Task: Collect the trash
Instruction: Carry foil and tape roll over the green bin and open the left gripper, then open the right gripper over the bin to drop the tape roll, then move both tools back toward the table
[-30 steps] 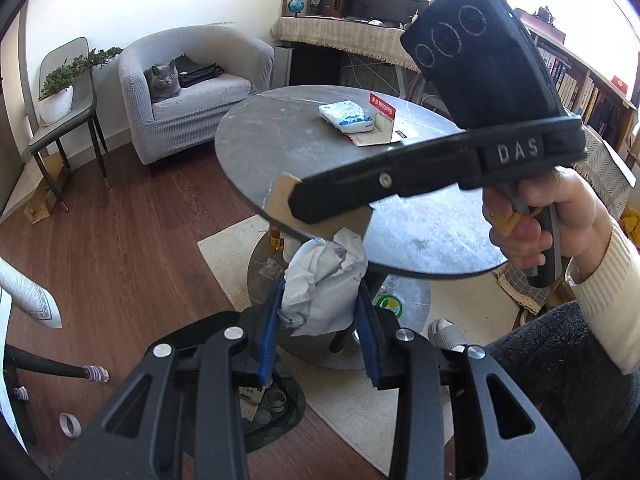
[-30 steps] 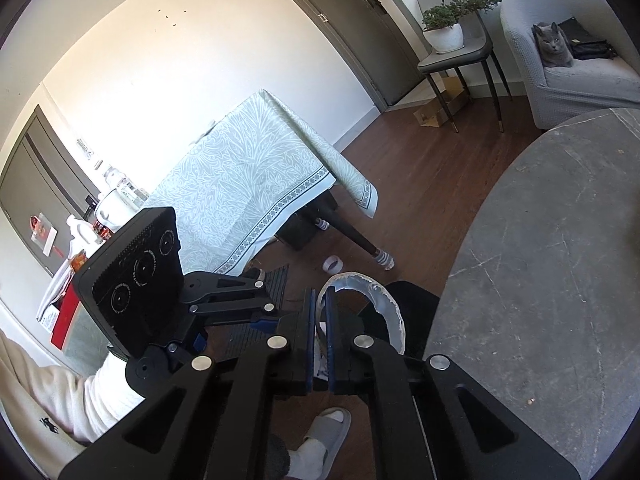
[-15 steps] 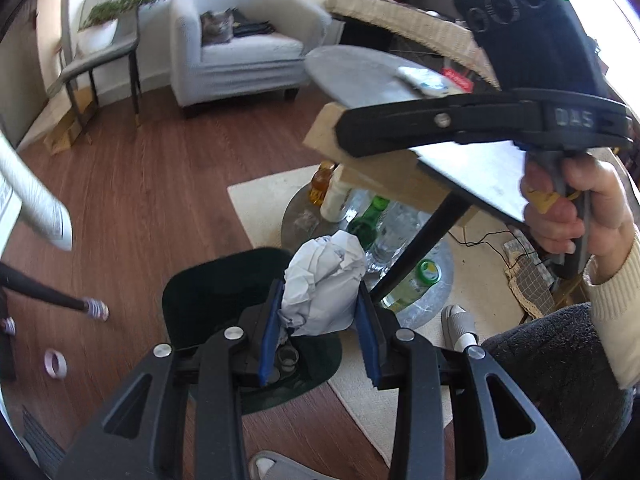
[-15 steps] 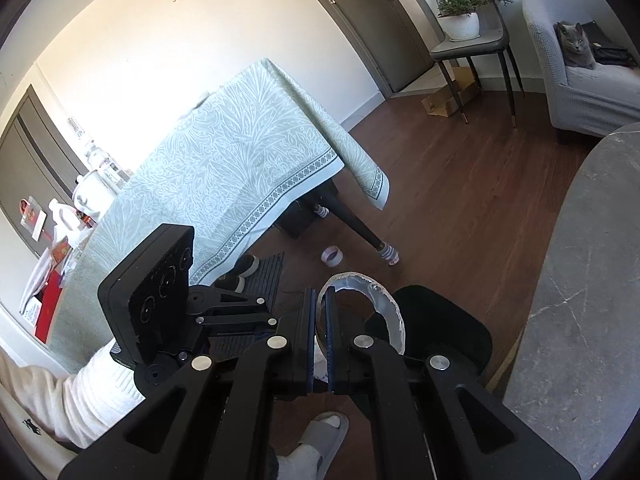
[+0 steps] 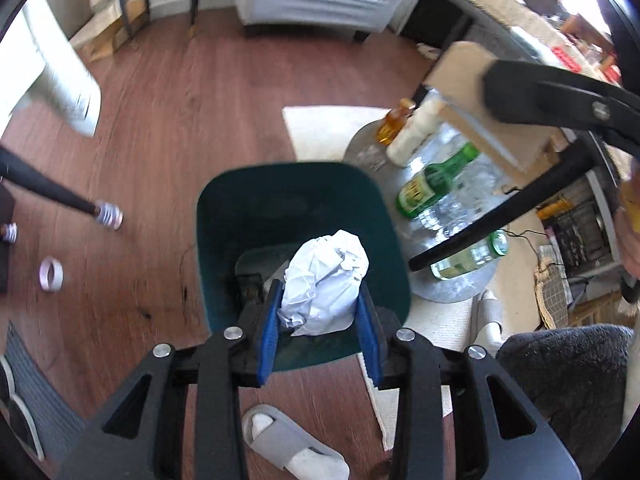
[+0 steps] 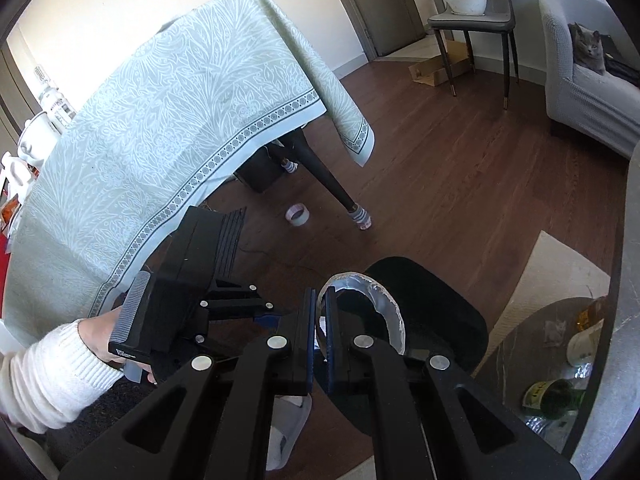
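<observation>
The left gripper [image 5: 320, 316], clamping crumpled paper [image 5: 324, 284], has moved over the green bin [image 5: 224, 216]; the right gripper [image 6: 319, 336] pinches a torn container [image 6: 384, 300] beside its rim.

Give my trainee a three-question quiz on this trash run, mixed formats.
1. True or false: the left hand-held gripper holds the crumpled paper above the green bin.
2. What does the right hand-held gripper pinch? A) bottle B) foil-edged lid C) tape roll
3. Fill in: a tape roll lies on the ____.

Key: 1 true; 2 B; 3 floor.
</observation>
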`<state>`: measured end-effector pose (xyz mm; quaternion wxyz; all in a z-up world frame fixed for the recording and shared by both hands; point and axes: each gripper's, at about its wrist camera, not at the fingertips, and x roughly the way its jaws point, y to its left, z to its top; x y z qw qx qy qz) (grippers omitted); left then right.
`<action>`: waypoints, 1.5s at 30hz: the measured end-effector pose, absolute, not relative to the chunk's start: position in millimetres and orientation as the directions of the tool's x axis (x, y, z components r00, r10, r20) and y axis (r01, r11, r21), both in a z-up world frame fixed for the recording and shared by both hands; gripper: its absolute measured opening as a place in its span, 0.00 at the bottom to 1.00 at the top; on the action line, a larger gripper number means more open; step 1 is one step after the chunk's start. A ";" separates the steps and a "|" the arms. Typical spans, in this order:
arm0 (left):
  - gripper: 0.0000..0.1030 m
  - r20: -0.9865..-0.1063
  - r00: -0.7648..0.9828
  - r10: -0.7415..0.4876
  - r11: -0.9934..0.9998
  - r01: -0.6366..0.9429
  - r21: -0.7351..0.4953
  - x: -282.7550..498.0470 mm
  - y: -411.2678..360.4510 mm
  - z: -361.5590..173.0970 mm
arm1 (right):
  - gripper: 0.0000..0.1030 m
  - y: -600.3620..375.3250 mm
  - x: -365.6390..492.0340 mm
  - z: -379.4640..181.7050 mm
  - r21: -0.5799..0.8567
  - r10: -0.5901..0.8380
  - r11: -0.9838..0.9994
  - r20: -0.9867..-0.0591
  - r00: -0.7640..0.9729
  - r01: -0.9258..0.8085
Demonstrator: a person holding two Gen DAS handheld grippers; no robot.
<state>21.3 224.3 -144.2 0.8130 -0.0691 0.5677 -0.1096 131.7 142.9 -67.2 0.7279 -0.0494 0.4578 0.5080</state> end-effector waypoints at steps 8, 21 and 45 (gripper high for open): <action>0.59 -0.917 0.334 -0.219 0.974 0.025 -0.223 23.6 240.0 -155.0 | 0.04 165.5 128.6 -89.1 0.310 0.608 0.515 -0.790 0.085 -0.799; 0.46 -0.864 0.492 -0.110 0.977 -0.105 -0.184 10.5 272.0 -95.1 | 0.04 187.1 132.8 -134.3 0.279 0.532 0.558 -0.843 0.079 -0.782; 0.24 -0.665 0.731 -0.151 0.971 -0.016 -0.239 4.2 229.1 32.5 | 0.37 207.4 115.9 -215.5 0.112 0.314 0.578 -0.945 0.093 -0.808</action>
